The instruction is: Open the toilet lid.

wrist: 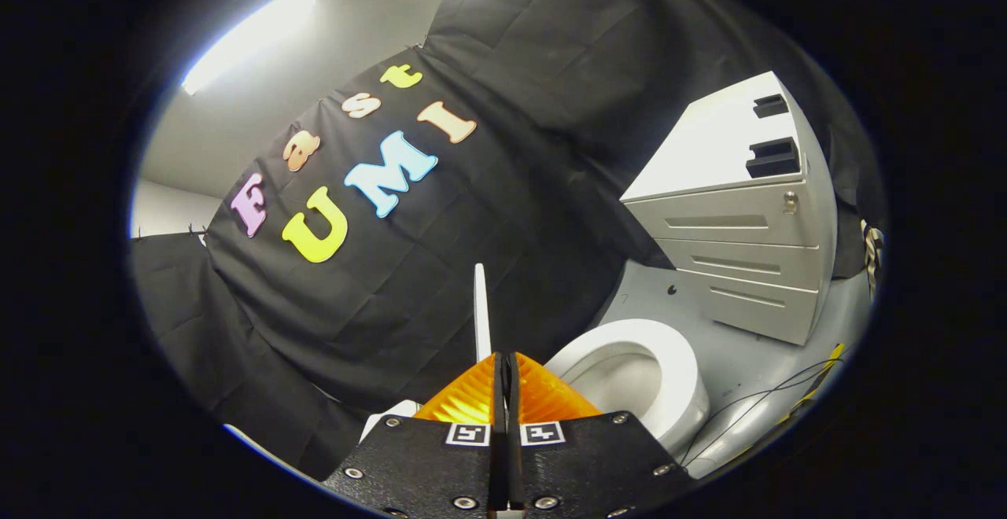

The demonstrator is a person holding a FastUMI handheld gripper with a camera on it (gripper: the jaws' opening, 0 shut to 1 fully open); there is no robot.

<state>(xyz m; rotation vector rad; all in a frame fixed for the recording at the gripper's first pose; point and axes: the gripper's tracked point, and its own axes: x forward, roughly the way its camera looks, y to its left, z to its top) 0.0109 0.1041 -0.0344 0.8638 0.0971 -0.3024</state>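
Toilet lid stands upright, seen edge-on just beyond the gripper.
Fingers pressed together; whether they pinch the lid's hidden lower edge cannot be told. Open bowl beside, partly hidden.

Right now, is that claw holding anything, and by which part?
Yes: the claw is shut on the toilet lid, pinching its thin free edge, the lid raised upright.
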